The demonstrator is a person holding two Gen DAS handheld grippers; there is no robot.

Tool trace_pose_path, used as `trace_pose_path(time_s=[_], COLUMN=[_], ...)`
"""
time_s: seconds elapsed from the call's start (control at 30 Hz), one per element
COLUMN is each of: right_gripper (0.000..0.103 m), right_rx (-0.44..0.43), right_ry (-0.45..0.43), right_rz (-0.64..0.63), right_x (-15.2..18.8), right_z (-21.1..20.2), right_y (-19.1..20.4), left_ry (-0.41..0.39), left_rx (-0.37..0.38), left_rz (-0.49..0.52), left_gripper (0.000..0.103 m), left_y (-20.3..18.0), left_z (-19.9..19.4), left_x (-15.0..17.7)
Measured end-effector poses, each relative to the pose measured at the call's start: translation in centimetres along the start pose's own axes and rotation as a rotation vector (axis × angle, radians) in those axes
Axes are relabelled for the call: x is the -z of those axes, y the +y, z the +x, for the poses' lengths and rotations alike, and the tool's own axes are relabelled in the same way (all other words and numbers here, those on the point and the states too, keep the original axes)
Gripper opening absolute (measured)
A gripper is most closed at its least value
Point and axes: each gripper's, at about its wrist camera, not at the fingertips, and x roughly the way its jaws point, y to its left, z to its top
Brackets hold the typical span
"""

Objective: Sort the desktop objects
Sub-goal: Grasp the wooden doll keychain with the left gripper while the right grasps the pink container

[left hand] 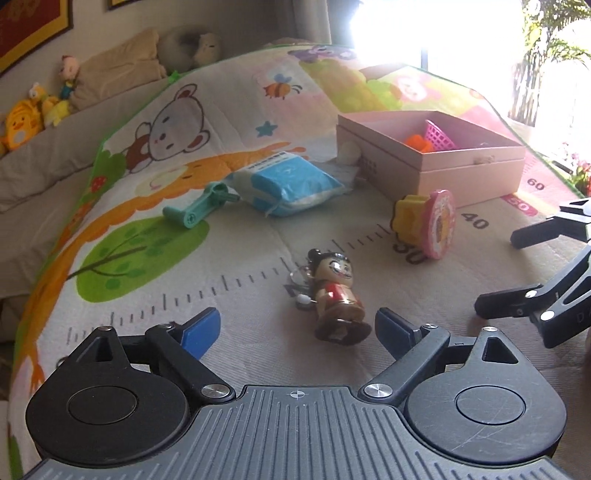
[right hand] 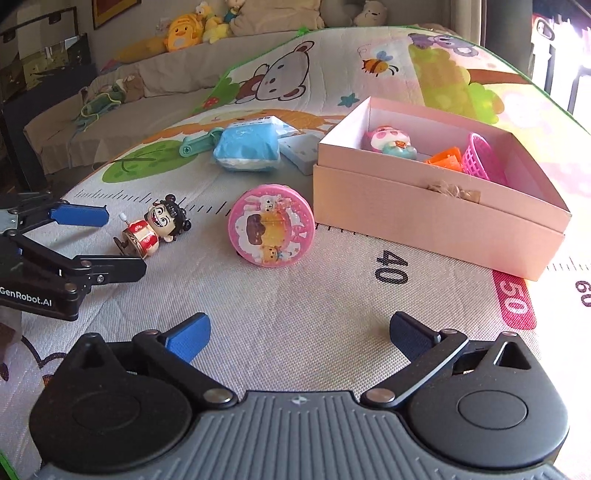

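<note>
A small doll (left hand: 338, 299) with black hair buns and a red outfit lies on its side on the play mat, just ahead of my left gripper (left hand: 299, 328), which is open with its blue pads on either side of the doll's base and not touching it. A round pink toy (right hand: 271, 225) stands on edge in the middle of the mat. My right gripper (right hand: 299, 332) is open over bare mat, short of that toy, with nothing between its fingers. The open pink box (right hand: 424, 218) sits at the right and holds a pink basket (right hand: 480, 157), an orange piece (right hand: 447, 158) and a squishy toy (right hand: 389, 142).
A blue tissue pack (right hand: 245, 146), a teal plastic handle (right hand: 197, 142) and a small white carton (right hand: 301, 151) lie behind the doll. The mat (right hand: 332, 295) is printed with a ruler scale. A sofa with plush toys (right hand: 184, 31) runs along the back; a bright window is at the right.
</note>
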Motion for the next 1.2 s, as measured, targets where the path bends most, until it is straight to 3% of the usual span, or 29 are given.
trace_pose_path(time_s=[0.17, 0.23, 0.4, 0.47, 0.7, 0.77, 0.83, 0.97, 1.1, 1.2], right_gripper=[0.103, 0.103, 0.103, 0.103, 0.103, 0.103, 0.103, 0.103, 0.103, 0.091], right_rx=[0.015, 0.017, 0.021, 0.025, 0.026, 0.025, 0.025, 0.018, 0.002, -0.009], right_ry=[-0.013, -0.016, -0.018, -0.02, -0.023, -0.023, -0.023, -0.018, -0.103, -0.112], right_rz=[-0.005, -0.005, -0.007, -0.009, -0.009, -0.009, -0.008, -0.016, -0.05, -0.072], right_x=[0.1, 0.1, 0.0, 0.1, 0.1, 0.0, 0.0, -0.1, -1.1, -2.7], right_z=[0.0, 0.0, 0.0, 0.0, 0.0, 0.0, 0.0, -0.1, -1.6, -1.7], right_y=[0.2, 0.2, 0.2, 0.3, 0.3, 0.2, 0.2, 0.2, 0.9, 1.7], left_ry=[0.004, 0.013, 0.009, 0.002, 0.036, 0.027, 0.022, 0.007, -0.018, -0.019], left_rx=[-0.169, -0.192, 0.03, 0.061, 0.003, 0.005, -0.017, -0.014, -0.007, 0.012], left_rz=[-0.034, -0.073, -0.142, -0.131, -0.168, -0.163, -0.148, -0.164, -0.145, -0.14], left_gripper=[0.096, 0.096, 0.098, 0.098, 0.097, 0.089, 0.071, 0.07, 0.069, 0.069], left_y=[2.5, 3.3, 1.8, 0.5, -0.4, -0.6, -0.8, -0.3, 0.0, 0.2], left_z=[-0.1, -0.2, -1.5, -1.3, 2.1, 2.5, 2.8, 2.3, 0.5, -0.6], left_x=[-0.3, -0.6, -0.9, -1.2, -2.4, -2.6, -2.6, -2.2, -1.3, -0.2])
